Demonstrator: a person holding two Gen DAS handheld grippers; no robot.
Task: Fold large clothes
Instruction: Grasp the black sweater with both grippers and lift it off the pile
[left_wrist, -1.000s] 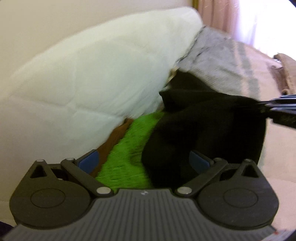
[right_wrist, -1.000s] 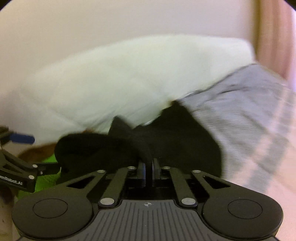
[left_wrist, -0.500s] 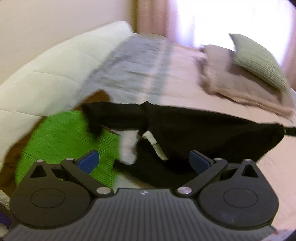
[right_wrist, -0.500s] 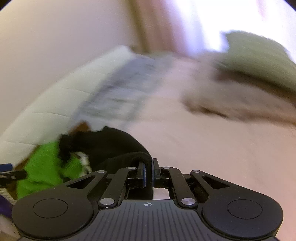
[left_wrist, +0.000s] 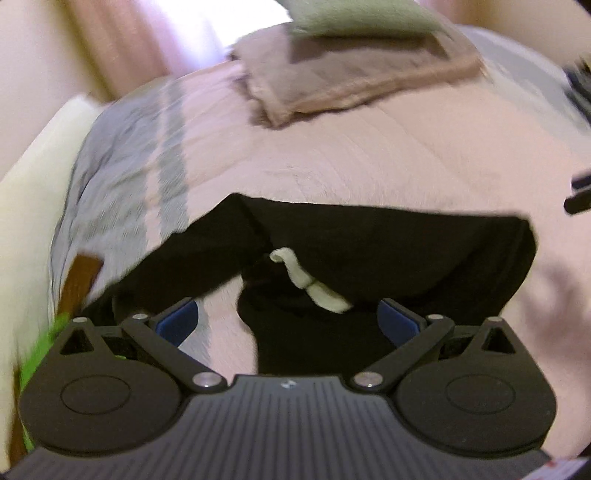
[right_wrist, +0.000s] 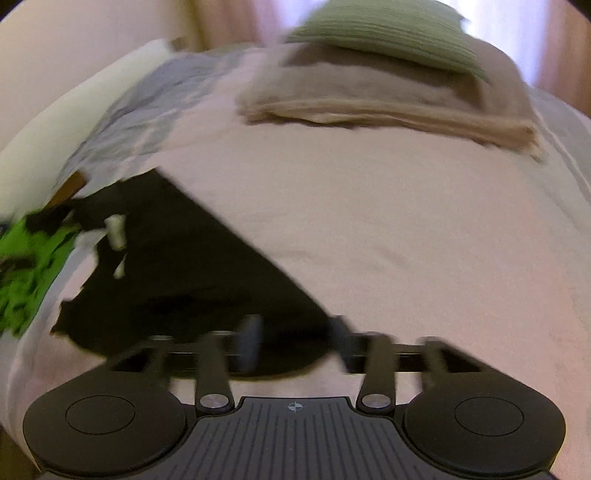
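Right tool (right_wrist: 291, 345) sits lowest in its own view, its blurred fingers opening at this moment with the near hem of the black cloth garment (right_wrist: 192, 273) lying between them but no longer pinched, as far as the smear of motion lets me read it. Left tool (left_wrist: 288, 319) has its blue-padded fingers spread wide; black fabric lies between them, yet neither pad presses on it. Just beyond the tools the garment is laid out on the pale pink quilted bedspread (right_wrist: 388, 229), stretched into a broad dark band with a fairly straight far edge, a cream-white drawstring or label (left_wrist: 306, 275) showing near its middle and a fold or leg running toward the left. Beside it at the left edge lie a bright green knitted garment (right_wrist: 26, 266) and a sliver of brown fabric (left_wrist: 79, 280), both apart from the work and, I judge, waiting their turn. Farther off are a grey patterned blanket (left_wrist: 122, 158) along a white padded cushion (left_wrist: 33, 173), then a folded tan blanket (right_wrist: 388, 99) with a green ribbed pillow (right_wrist: 388, 33) on top, and curtains behind. My reading is that the task is at an early stage: the black piece has only been spread roughly flat, still rumpled near the tools, and no fold is visible in it yet; smoothing, the folds themselves and the other clothes remain.
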